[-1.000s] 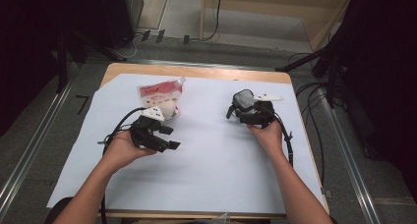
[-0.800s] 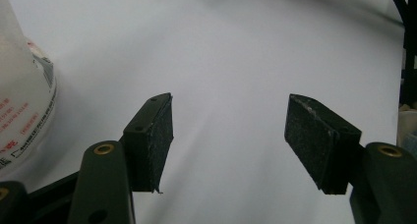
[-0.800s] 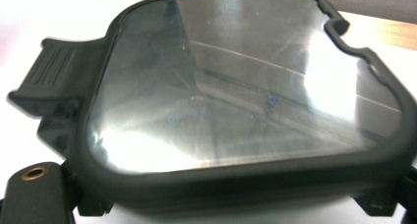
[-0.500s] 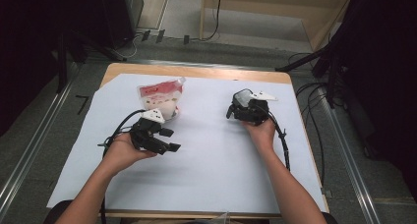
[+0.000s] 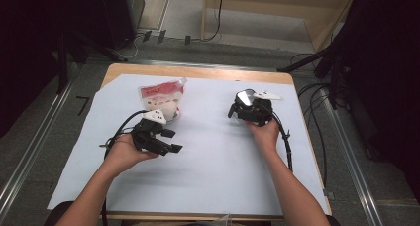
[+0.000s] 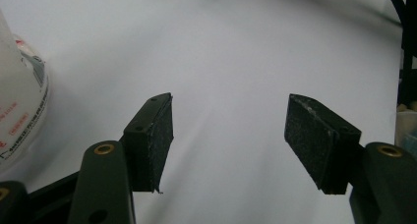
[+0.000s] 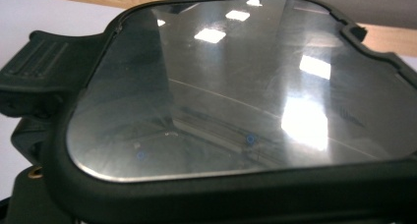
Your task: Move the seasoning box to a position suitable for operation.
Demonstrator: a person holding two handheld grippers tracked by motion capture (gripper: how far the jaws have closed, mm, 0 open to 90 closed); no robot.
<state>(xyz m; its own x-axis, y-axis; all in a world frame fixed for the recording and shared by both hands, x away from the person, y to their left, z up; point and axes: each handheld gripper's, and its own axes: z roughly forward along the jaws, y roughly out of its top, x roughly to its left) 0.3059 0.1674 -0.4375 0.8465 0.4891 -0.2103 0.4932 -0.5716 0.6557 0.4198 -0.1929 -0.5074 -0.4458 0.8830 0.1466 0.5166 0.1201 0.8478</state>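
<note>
In the high view, the left gripper (image 5: 166, 139) is held at centre left, just below a red-and-white pouch (image 5: 162, 98) on the paper-covered counter (image 5: 218, 151); the right gripper (image 5: 250, 109) sits upper right. In the left gripper view, the fingers (image 6: 150, 138) are seen wide apart and empty, the pouch (image 6: 19, 101) at left edge. In the right gripper view, a glossy black-rimmed plate (image 7: 236, 86) blocks the fingers, so their state cannot be told. The pouch is probably best approached squarely, fingers straddling it before closing.
</note>
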